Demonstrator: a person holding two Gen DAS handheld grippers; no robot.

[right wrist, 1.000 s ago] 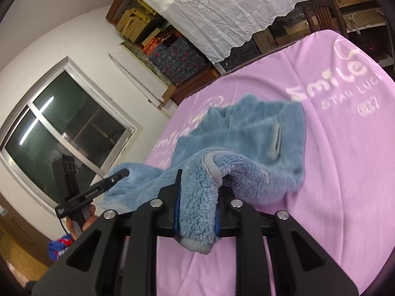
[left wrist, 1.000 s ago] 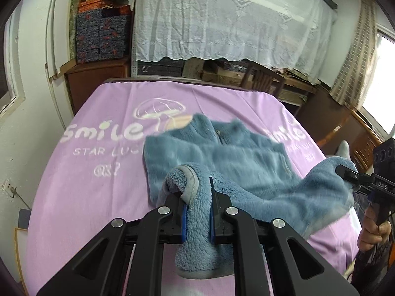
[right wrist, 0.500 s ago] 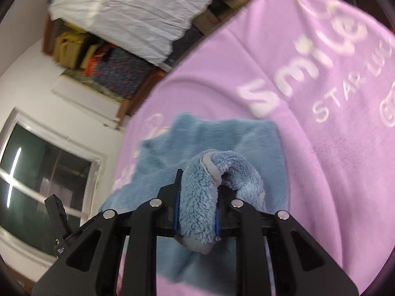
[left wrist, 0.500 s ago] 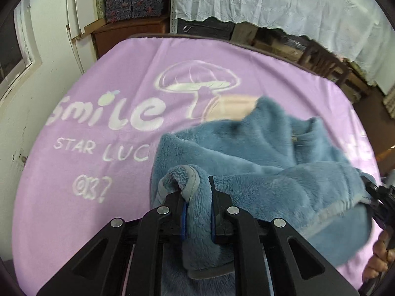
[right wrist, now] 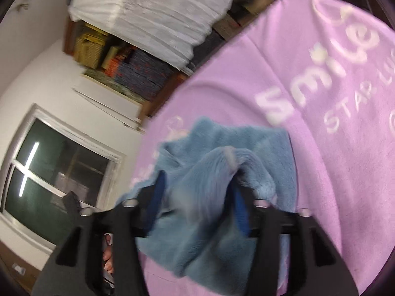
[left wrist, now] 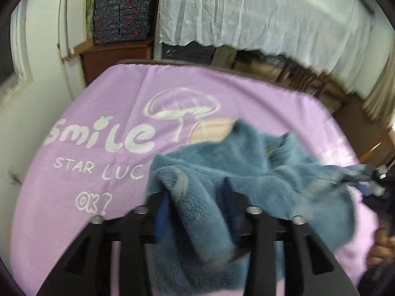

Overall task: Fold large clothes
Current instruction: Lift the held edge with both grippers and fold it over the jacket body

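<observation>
Your left gripper [left wrist: 197,197] sits at the bottom centre of its view, jaws spread apart, with a fold of the fluffy blue fleece jacket [left wrist: 246,172] draped loosely between them. Your right gripper [right wrist: 197,197] likewise has its jaws parted, the jacket's [right wrist: 222,172] plush sleeve slumped between the blue pads [right wrist: 240,212]. The jacket lies bunched on the lilac "smile" printed cloth [left wrist: 98,172] covering the tabletop, lower centre to right in the left view. Both views are motion-blurred.
</observation>
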